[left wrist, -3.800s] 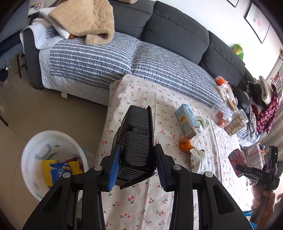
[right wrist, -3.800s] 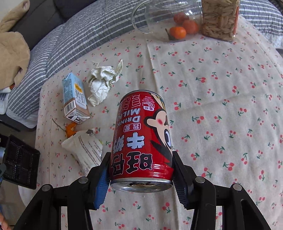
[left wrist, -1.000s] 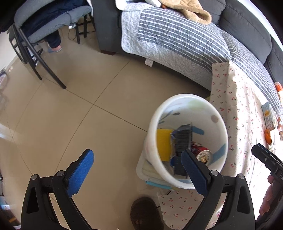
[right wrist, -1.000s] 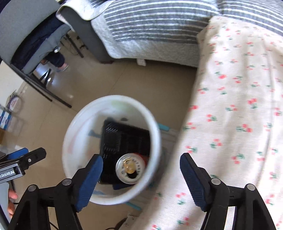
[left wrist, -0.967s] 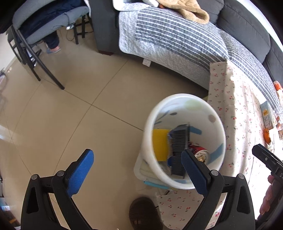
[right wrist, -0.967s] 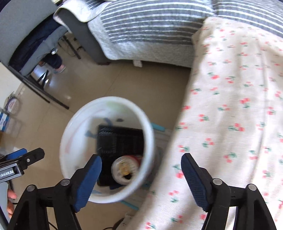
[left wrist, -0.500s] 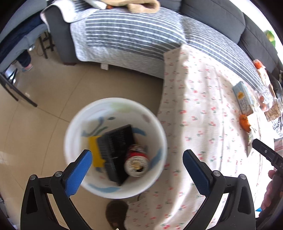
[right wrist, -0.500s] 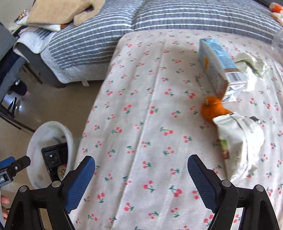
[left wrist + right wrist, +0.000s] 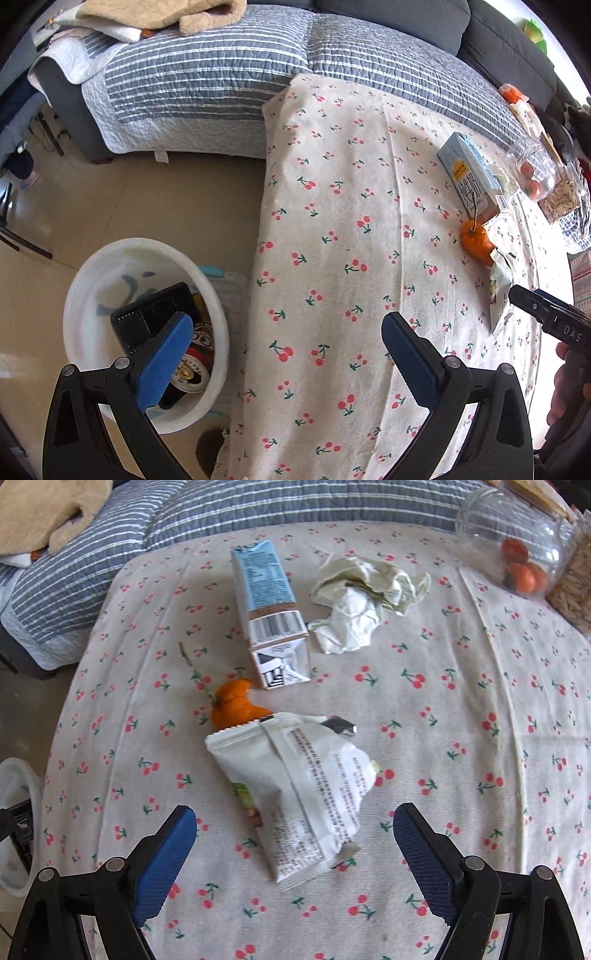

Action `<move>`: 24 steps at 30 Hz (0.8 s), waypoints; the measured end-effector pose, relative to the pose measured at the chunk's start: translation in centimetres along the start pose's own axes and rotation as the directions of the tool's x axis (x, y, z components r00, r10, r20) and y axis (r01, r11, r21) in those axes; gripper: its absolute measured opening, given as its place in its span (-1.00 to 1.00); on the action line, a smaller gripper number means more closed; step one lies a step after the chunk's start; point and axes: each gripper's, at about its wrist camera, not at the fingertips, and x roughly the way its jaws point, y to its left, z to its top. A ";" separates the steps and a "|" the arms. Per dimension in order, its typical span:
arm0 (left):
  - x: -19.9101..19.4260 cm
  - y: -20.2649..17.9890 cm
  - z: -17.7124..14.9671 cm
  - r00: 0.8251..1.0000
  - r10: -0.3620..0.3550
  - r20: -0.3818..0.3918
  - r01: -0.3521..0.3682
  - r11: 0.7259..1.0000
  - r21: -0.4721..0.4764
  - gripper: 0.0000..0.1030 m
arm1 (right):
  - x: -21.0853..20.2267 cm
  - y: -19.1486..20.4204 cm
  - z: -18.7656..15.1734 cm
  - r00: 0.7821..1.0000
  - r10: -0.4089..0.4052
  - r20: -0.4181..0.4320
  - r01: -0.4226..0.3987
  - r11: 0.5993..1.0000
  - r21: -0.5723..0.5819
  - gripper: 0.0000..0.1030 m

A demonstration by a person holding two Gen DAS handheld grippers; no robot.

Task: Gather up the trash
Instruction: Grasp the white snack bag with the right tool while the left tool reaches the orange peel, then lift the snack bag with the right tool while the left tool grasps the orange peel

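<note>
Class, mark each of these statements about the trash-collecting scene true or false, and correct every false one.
1. The red can lies inside the white bin. True.
2. The right gripper holds the white snack wrapper. False: its jaws stand open and empty, and the wrapper lies on the cherry-print cloth.
3. The blue carton stands upright. False: it lies on its side.
4. The orange peel lies between the carton and the snack wrapper. True.
5. The left gripper grips the black tray. False: its jaws are open, and the tray sits in the bin.
</note>
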 end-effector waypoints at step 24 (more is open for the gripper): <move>1.2 -5.1 1.2 1.000 -0.028 -0.011 0.028 0.999 0.045 1.00 | 3.4 -1.0 1.4 0.991 0.026 -0.128 -0.027 1.000 -0.011 0.15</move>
